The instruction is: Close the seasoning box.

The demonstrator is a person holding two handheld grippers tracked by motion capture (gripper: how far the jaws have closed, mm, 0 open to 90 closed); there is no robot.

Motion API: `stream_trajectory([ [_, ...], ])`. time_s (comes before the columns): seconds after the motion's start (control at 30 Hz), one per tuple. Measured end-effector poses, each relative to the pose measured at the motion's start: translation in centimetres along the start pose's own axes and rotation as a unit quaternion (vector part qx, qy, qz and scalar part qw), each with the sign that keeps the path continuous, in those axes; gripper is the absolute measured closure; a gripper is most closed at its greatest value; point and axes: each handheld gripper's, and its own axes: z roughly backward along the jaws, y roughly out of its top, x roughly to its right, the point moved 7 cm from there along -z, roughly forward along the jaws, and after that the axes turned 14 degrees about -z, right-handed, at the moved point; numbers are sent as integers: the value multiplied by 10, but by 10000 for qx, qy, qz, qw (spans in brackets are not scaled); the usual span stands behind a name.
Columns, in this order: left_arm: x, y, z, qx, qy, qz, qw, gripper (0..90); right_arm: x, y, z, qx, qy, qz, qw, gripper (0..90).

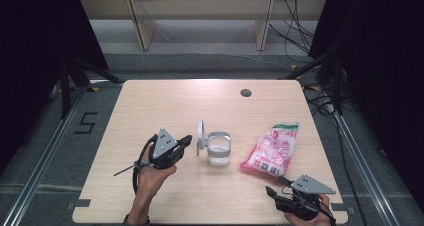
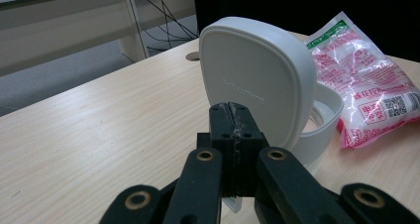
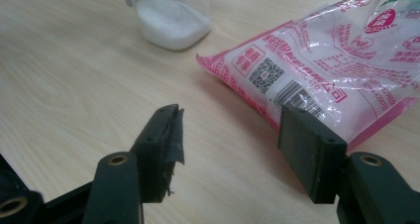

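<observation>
High view | left gripper (image 1: 186,141) fingers closed beside jar lid (image 1: 200,136) | right gripper (image 1: 272,192) fingers apart near bag (image 1: 272,148)

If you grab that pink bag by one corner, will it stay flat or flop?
The pink bag looks like thin crinkly plastic, so it would probably sag. The loose white contents would likely slide down. The shiny film may slip between the right gripper pads.

Left tool (image 1: 186,141): jaws pressed together, forearm extended forward. Right tool (image 1: 271,190): jaws spread wide, held low.
</observation>
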Motion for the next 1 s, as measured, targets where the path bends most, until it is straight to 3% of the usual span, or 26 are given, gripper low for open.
stream_trajectory([
  [0.03,-1,2,-2,87,-2,-110,9999,894,-1,-1,0,-41,-33,-68,10000,425],
  [0.13,2,3,-4,10,-48,-4,10000,894,0,-1,0,-47,-62,-26,10000,425],
  [0.17,2,4,-5,20,-60,-46,10000,894,-3,-3,1,-74,-59,-214,9997,425],
  [0.2,2,4,-5,26,-45,-42,10000,894,-1,-2,1,-65,-65,-75,9999,425],
  [0.23,1,6,-7,114,-43,-181,9998,894,0,-1,0,-59,-98,-59,9999,425],
  [0.33,1,7,-7,95,-55,-235,9997,894,0,-1,-1,-23,-117,-75,9999,425],
  [0.37,0,8,-7,54,-32,-281,9996,894,-1,-1,-1,-27,0,6,10000,425],
  [0.67,2,10,-8,36,-65,-314,9995,894,-1,-2,0,-82,-29,-24,10000,425],
  [0.7,2,10,-9,69,-53,-275,9996,894,-3,-3,1,-130,-73,-188,9997,426],
  [0.73,2,10,-9,69,-53,-275,9996,894,-3,-3,1,-130,-73,-188,9997,426],
  [0.77,5,10,-9,4,-77,-123,9999,894,-2,-2,0,-109,-74,-123,9998,425],
  [0.8,5,10,-9,4,-77,-123,9999,894,-2,-2,0,-109,-74,-123,9998,425],
  [0.83,3,11,-10,51,-81,-260,9996,894,-2,-2,-1,-66,-59,-113,9999,425],
  [0.87,3,11,-11,78,-97,-274,9995,894,-1,-1,-2,-55,-14,-2,10000,425],
  [1.0,5,13,-11,55,-98,-289,9995,894,-1,-1,-2,-43,14,10,10000,426],
])
